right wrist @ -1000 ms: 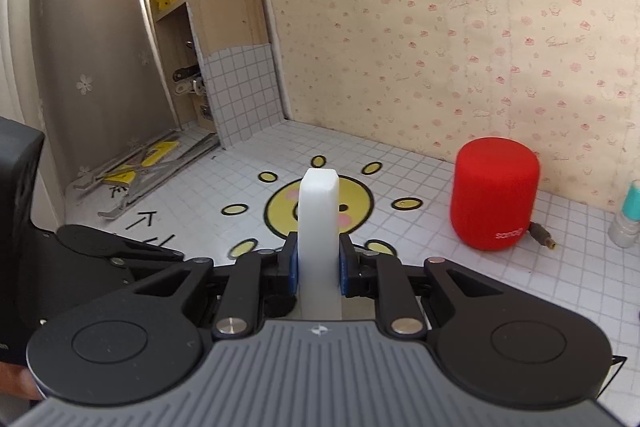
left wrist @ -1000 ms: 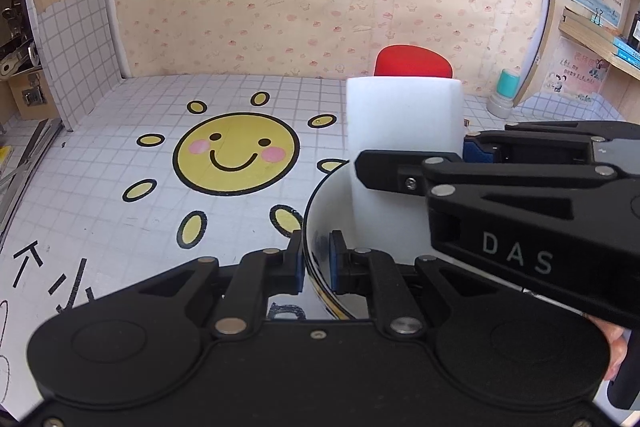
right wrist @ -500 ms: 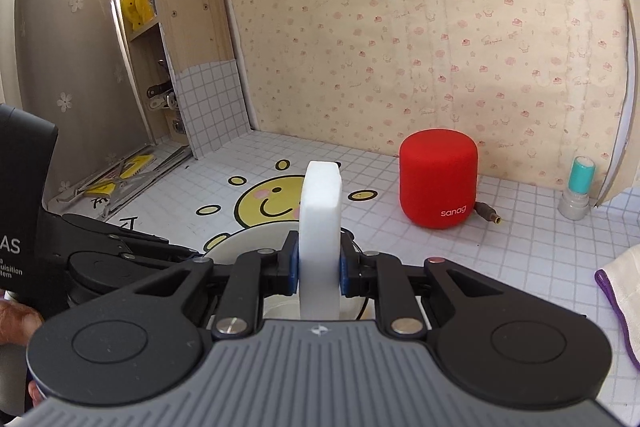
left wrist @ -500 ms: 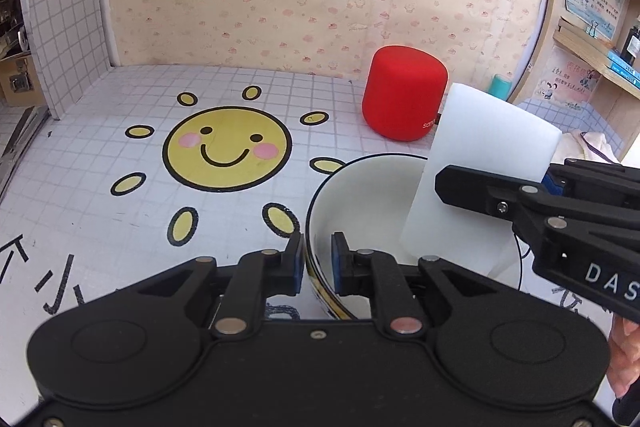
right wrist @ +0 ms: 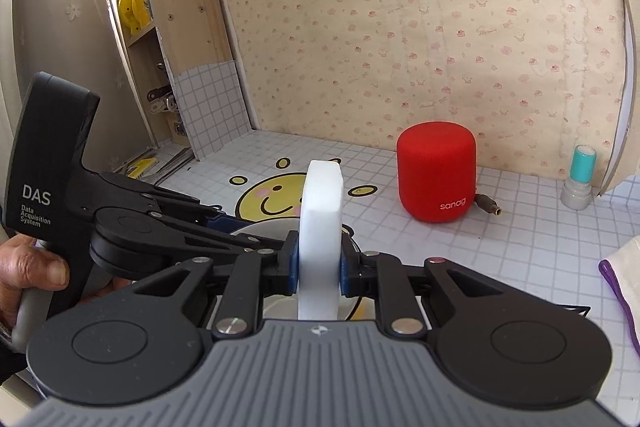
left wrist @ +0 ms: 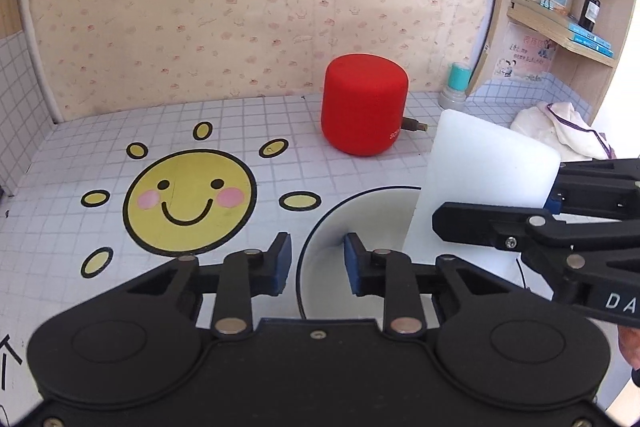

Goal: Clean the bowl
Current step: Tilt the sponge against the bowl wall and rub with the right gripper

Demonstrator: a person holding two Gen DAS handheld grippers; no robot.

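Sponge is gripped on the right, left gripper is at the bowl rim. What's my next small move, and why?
Probably finish closing the left gripper on the bowl rim: its jaws straddle the rim, closing but not yet pinching. The right gripper already clamps the white sponge over the bowl, so steadying comes first.

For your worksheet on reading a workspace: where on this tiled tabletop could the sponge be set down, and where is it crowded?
Free: the tiles around the sun sticker, left of the bowl, and the strip between the red speaker and the cloth. Crowded: over the bowl, where the closing left gripper straddles its rim without pressing it, and the right gripper clamps the sponge.
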